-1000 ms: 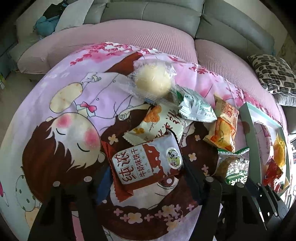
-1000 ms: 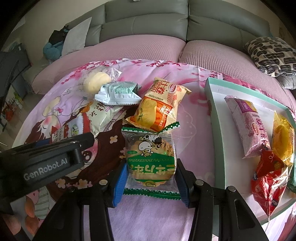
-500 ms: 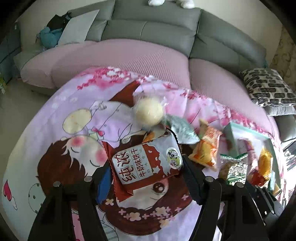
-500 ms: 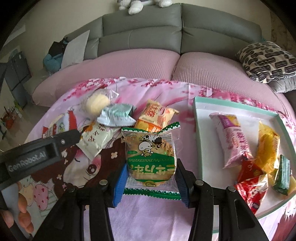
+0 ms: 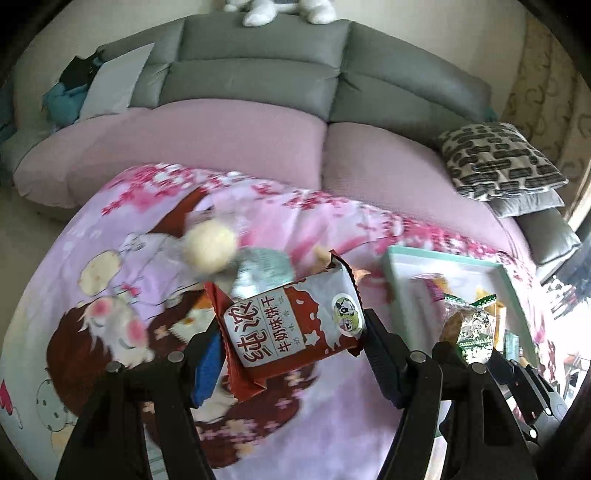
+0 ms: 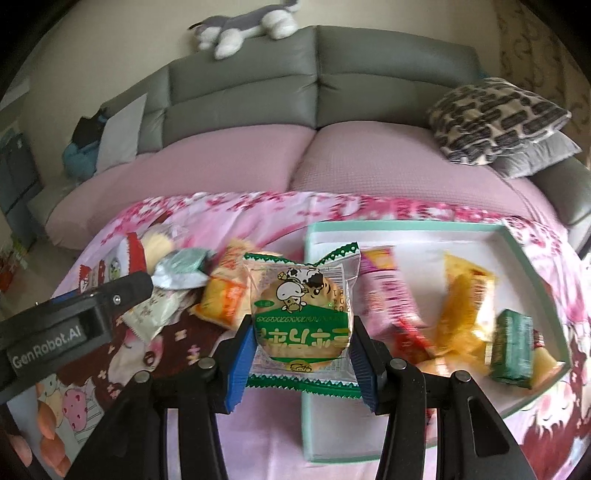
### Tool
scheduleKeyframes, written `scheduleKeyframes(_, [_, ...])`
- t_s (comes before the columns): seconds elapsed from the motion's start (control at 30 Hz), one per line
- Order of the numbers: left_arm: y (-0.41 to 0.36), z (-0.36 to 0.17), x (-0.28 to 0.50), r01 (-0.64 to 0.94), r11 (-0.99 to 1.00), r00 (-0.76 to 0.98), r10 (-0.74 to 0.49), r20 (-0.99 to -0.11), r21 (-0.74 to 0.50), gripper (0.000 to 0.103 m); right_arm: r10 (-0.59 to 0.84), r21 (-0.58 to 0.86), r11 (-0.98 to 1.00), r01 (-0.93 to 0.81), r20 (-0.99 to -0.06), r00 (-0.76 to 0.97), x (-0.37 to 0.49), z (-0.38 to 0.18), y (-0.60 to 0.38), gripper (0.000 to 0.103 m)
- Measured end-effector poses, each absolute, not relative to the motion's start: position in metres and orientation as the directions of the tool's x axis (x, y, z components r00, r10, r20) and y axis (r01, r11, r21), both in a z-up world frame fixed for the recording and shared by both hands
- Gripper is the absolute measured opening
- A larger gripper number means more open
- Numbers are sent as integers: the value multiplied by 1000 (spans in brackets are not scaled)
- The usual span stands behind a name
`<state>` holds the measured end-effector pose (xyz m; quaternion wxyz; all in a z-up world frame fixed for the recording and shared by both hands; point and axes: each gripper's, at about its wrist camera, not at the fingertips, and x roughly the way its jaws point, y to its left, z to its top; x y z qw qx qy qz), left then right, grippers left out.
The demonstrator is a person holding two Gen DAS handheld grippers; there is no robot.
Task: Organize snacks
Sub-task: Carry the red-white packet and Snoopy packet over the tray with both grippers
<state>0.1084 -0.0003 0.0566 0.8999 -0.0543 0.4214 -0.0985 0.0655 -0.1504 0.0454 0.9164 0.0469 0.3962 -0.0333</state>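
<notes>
My left gripper is shut on a red and white biscuit packet, held up off the pink cartoon cloth. My right gripper is shut on a green and clear cookie packet, lifted over the near left edge of the white tray with a green rim. That tray holds several snacks, among them a pink packet, a yellow packet and a green box. Loose on the cloth lie a round pale bun, a pale green packet and an orange packet.
A grey sofa with pink seat covers runs behind the cloth. A patterned cushion lies at its right end and a plush toy on its back. The left gripper's body crosses the left of the right wrist view.
Both grippers have risen and drawn back with their packets held; the scene looks farther away. The tray has come further into the right wrist view, under the green cookie packet.
</notes>
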Motion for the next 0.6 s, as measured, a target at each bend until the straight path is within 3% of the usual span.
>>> scheduleKeyframes(0.6, [-132, 45, 109, 367, 918, 577, -351, -738, -150, 71, -196, 105, 919, 380, -715, 671, 37, 44, -290, 52])
